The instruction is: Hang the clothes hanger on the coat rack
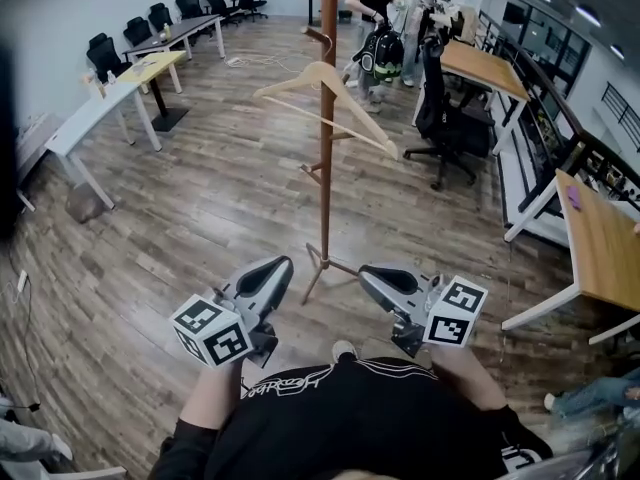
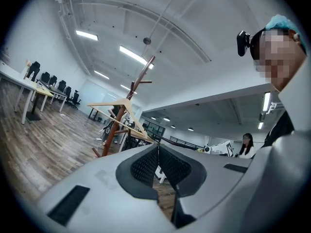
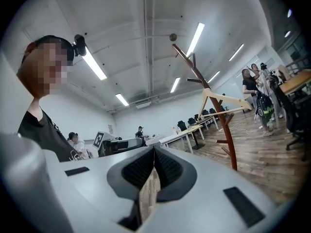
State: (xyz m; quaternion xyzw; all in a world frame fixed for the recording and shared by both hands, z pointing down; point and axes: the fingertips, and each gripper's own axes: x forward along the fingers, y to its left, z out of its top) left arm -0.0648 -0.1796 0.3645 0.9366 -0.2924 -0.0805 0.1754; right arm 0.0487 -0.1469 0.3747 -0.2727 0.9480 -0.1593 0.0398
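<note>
Low at the left, left gripper (image 1: 278, 266): it sits close to the person's body and points toward the rack's foot. In the left gripper view (image 2: 158, 147) its jaws are clenched tip to tip, with nothing caught between them.
Hanger from left jaws: the clothes hanger (image 2: 109, 102) shows up and to the left, well apart.
Centre, coat rack (image 1: 327, 168): the brown pole stands upright on the wooden floor (image 1: 200, 198), straight ahead of the gap between the two grippers.
Centre, clothes hanger (image 1: 300, 76): it hangs high on the pole, and neither gripper touches it. Its long axis crosses the pole and slants from upper left down to lower right.
Task judgement: the hanger looks already hung, so any further move would be a reach forward and up.
Nearer hand: neither is clearly nearer, though the hanger's low end leans to the right side.
Low at the right, right gripper (image 1: 365, 271): it is beside the body, level with the left one. In the right gripper view (image 3: 153, 149) its jaws are pressed together and empty.
Hanger from right jaws: the hanger (image 3: 228, 99) and pole (image 3: 226, 140) lie up and to the right, well apart.
Hidden: the hanger's hook, and the peg that carries it, sit behind the pole and are too small to read. The rack's top runs off the upper edge of the head view.
Hard to make out: whether the hook is fully seated cannot be told.
</note>
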